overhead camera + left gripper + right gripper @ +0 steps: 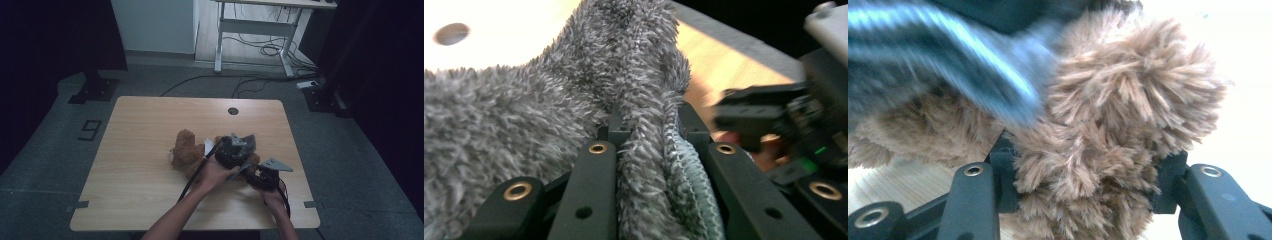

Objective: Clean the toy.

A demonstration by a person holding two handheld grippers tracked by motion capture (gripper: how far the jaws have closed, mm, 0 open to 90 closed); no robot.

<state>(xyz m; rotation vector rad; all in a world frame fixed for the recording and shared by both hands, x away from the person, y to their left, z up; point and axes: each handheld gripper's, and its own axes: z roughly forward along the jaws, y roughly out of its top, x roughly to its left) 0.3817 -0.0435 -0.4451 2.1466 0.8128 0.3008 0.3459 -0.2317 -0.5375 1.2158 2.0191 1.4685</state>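
Observation:
A brown teddy bear [186, 149] lies near the middle of the wooden table [140, 120]. My left gripper [649, 125] is shut on a fold of grey fleecy cloth [524, 125] with a stitched hem, held over the bear's right side. In the high view the left gripper [236, 151] sits just beyond the right gripper [261, 176]. My right gripper [1083, 170] is shut on a fluffy brown limb of the bear [1128, 90], jaws pressing it from both sides. The grey cloth [948, 50] is blurred at the upper left of the right gripper view. The right gripper's body [774, 125] is close on the right in the left gripper view.
A round cable hole [233, 111] is in the table near its far edge. Beyond the table stands a white desk frame [260, 25] with cables on the floor. Dark stands flank the table on both sides.

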